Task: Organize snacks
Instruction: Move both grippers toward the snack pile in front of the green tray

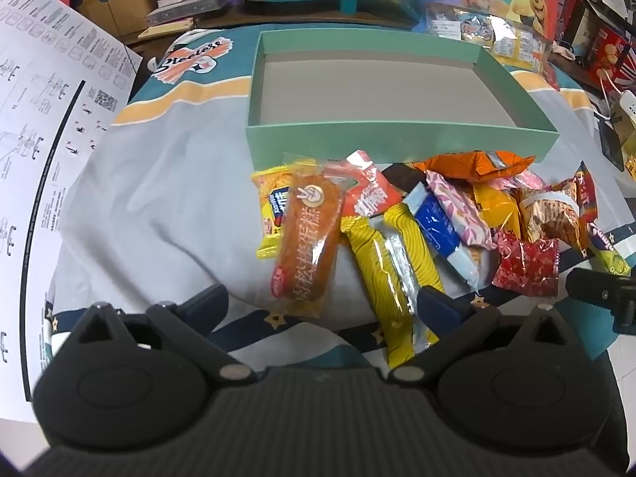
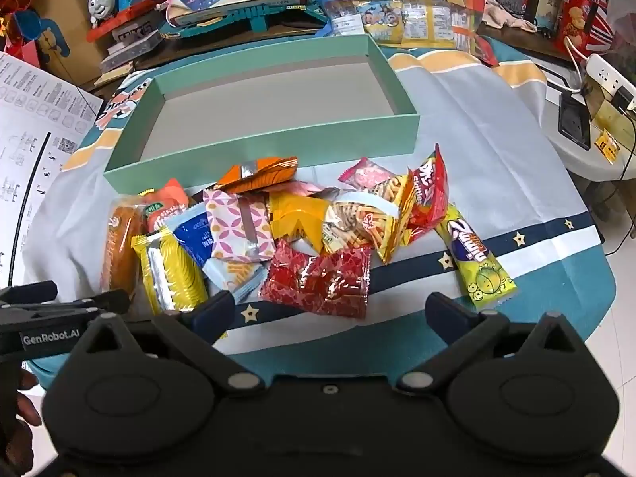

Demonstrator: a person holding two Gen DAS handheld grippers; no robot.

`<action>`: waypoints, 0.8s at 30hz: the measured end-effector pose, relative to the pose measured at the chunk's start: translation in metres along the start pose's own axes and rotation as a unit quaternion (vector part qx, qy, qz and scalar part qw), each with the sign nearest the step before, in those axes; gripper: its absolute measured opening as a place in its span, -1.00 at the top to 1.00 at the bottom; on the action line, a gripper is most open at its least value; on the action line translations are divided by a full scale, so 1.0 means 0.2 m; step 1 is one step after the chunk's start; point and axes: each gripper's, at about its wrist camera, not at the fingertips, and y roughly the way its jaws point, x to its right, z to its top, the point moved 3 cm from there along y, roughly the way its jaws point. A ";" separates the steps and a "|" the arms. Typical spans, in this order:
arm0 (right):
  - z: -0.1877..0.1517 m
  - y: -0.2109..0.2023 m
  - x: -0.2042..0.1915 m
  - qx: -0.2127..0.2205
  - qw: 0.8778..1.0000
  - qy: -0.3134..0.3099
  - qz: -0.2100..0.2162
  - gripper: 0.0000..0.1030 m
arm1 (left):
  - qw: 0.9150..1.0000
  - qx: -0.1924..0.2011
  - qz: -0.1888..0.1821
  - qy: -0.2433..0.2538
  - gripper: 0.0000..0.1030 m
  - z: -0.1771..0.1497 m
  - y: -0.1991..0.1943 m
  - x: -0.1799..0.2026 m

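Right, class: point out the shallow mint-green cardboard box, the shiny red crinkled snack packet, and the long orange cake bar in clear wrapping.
Shallow mint-green cardboard box (image 2: 258, 149): right wrist view, near wall.
Shiny red crinkled snack packet (image 2: 318, 280): right wrist view, packet's middle.
Long orange cake bar in clear wrapping (image 1: 310, 234): left wrist view, wrapper's middle.

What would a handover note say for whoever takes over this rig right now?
Left gripper: open, holding nothing, above the near end of the pile.
Right gripper: open, holding nothing, above the red packet.
Green box: nothing inside, behind the snacks.
Snack packets: all heaped on the cloth in front of the box.
Done: nothing packed.
Left: move every packet into the box.
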 end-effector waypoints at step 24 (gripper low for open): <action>-0.01 0.01 0.01 -0.009 1.000 0.010 -0.001 -1.00 | 1.000 -0.001 -0.002 0.002 -1.00 -0.02 0.01 0.01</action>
